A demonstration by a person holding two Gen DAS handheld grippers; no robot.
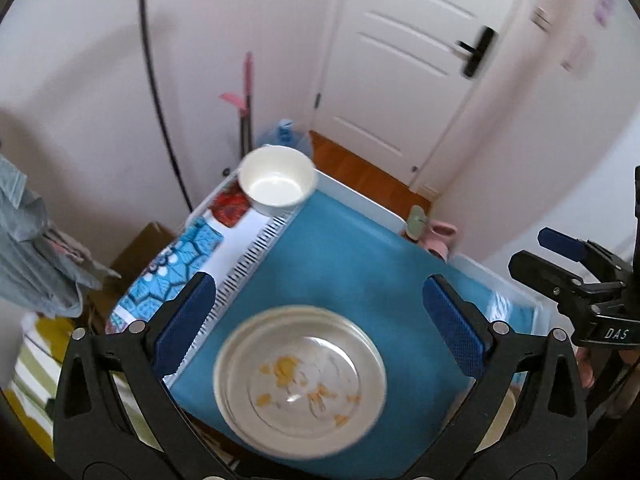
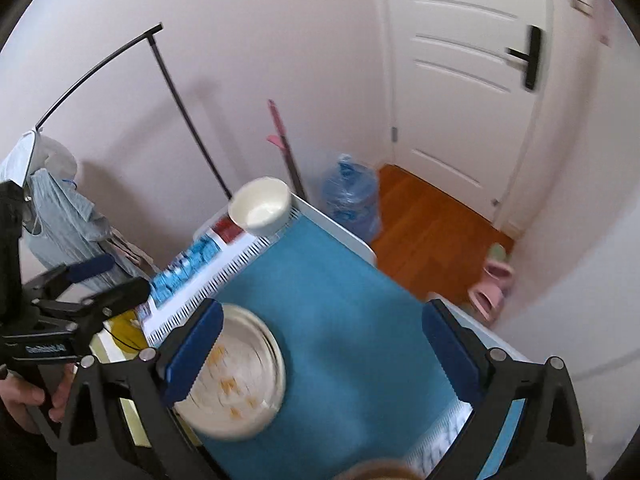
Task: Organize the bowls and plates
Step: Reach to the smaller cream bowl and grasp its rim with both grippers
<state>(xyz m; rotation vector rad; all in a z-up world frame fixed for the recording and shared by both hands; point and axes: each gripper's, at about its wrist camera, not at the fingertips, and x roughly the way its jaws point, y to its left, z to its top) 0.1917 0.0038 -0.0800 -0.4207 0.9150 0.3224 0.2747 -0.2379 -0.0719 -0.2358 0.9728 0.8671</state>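
Below the left gripper [image 1: 320, 316], almost straight under the gap between its fingers, lies the steel plate [image 1: 301, 369] with yellow crumbs scattered in its well. It rests flat on the blue mat [image 1: 360, 248] that covers the counter, near the edge closest to the person. The left jaws stand wide apart with nothing between the blue pads, which sit above the plate's rim on either side without touching it.

The right gripper [image 2: 320, 344] is also spread wide and empty. From its view the same plate [image 2: 236, 372] lies off to the left, half hidden behind the left-hand pad, so this gripper's centre line points at bare mat rather than at the dish. The left hand is therefore the better placed of the two for the plate: it would need mainly to drop, while the right would have to shift sideways first.

At the far corner of the counter the white bowl [image 1: 277, 178] stands upright on the patterned cloth [image 1: 188, 252], just beyond the mat's edge and well apart from the plate. Both grippers are far from it; it lies ahead of each, slightly left of centre.

Being round, the plate offers no long axis, so the jaws can close across any diameter, though a flat rim on a soft mat probably leaves little to catch.
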